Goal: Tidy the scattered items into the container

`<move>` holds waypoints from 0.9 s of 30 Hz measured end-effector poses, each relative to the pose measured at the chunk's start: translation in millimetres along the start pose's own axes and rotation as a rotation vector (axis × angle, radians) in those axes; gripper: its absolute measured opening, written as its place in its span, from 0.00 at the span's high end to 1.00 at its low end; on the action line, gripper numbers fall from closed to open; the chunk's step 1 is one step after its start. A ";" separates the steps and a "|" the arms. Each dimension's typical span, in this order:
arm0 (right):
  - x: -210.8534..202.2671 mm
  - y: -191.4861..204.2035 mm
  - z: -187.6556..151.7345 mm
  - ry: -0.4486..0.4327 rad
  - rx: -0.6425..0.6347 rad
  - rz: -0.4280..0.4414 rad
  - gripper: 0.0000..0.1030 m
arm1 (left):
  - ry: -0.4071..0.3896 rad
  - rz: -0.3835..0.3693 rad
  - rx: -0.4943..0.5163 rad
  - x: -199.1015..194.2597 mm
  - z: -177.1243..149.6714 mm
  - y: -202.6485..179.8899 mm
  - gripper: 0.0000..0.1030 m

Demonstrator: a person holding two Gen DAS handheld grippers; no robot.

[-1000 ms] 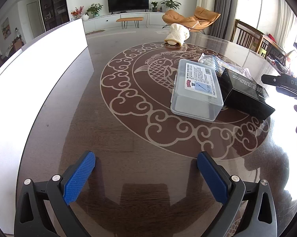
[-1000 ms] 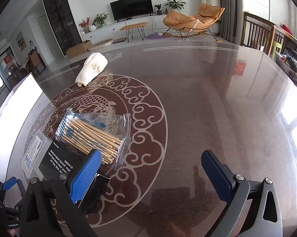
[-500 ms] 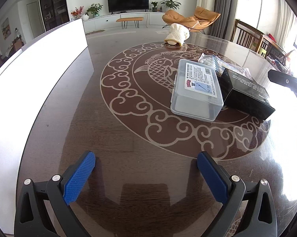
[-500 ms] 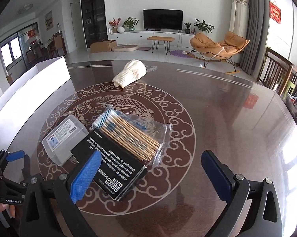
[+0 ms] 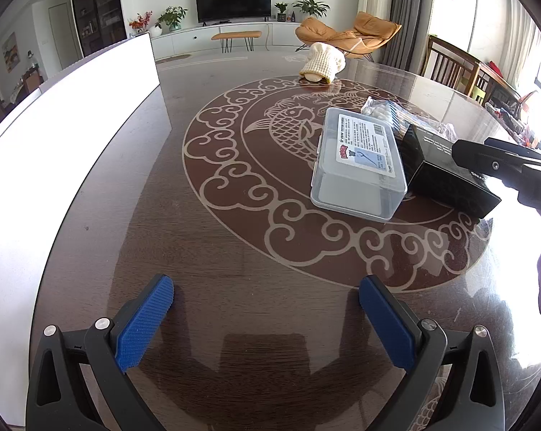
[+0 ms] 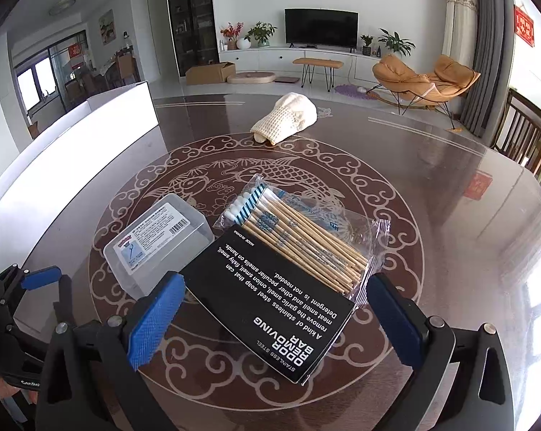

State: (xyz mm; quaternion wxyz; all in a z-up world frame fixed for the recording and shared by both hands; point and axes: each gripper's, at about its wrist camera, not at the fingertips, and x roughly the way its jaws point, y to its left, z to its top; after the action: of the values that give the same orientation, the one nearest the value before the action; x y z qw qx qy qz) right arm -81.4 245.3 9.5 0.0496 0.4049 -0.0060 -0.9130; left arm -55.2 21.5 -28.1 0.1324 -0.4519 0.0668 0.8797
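Note:
A black box [image 6: 281,309] labelled as an odor removing bar lies on the dark table, directly ahead of my right gripper [image 6: 274,294]. That gripper is open and holds nothing. A clear bag of cotton swabs [image 6: 299,240] rests partly on the black box's far side. A clear plastic box [image 6: 159,240] sits to its left, and a cream knit item [image 6: 288,118] lies farther back. My left gripper [image 5: 266,298] is open and empty over bare table, with the clear plastic box [image 5: 360,165] and black box [image 5: 446,176] ahead on the right. The white container [image 5: 72,125] stands along the table's left side.
The white container [image 6: 72,143] has tall walls along the table's left edge. The right gripper's body [image 5: 504,165] reaches in from the right in the left wrist view. The left gripper's blue finger [image 6: 40,276] shows at the lower left. Chairs stand beyond the table's right side.
The right gripper has swung left and drawn in toward the items, so the black box now sits between its open fingers in view. The left gripper has stayed put.

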 end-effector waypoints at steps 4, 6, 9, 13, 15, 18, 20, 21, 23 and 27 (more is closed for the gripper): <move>7.3 12.4 -0.1 0.023 -0.012 0.002 0.02 | 0.000 0.000 0.000 0.0 0.0 0.0 0.00; 12.1 19.9 -1.6 0.034 -0.037 -0.014 0.02 | 0.000 0.000 0.000 0.0 0.0 0.0 0.00; 16.5 29.9 -4.9 0.032 -0.092 -0.051 0.01 | 0.000 0.000 0.000 0.0 0.0 0.0 0.00; 23.7 37.9 -10.9 0.037 -0.180 -0.141 0.02 | 0.000 0.000 0.000 0.0 0.0 0.0 0.00; 25.8 34.1 -14.6 0.036 -0.186 -0.192 0.02 | 0.000 0.000 0.000 0.0 0.0 0.0 0.00; 24.6 19.0 -19.2 0.042 -0.142 -0.211 0.02 | 0.000 0.000 0.000 0.0 0.0 0.0 0.00; 22.8 7.1 -24.4 0.056 -0.099 -0.207 0.02 | 0.000 0.000 0.000 0.0 0.1 0.0 0.00; 21.2 2.0 -27.4 0.058 -0.085 -0.218 0.02 | 0.000 0.000 0.000 0.0 0.1 0.0 0.00; 16.9 -9.1 -32.1 0.062 -0.056 -0.249 0.02 | 0.000 0.000 0.000 0.1 0.0 -0.1 0.00; 5.2 -33.2 -41.8 0.064 0.018 -0.300 0.02 | 0.000 0.000 0.000 -0.1 0.1 0.0 0.00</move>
State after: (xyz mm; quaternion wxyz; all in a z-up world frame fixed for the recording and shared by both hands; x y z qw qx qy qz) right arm -56.8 279.0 -24.2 -0.0910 0.4308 0.0479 -0.8966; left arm -55.3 21.5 -27.9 0.1323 -0.4520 0.0667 0.8796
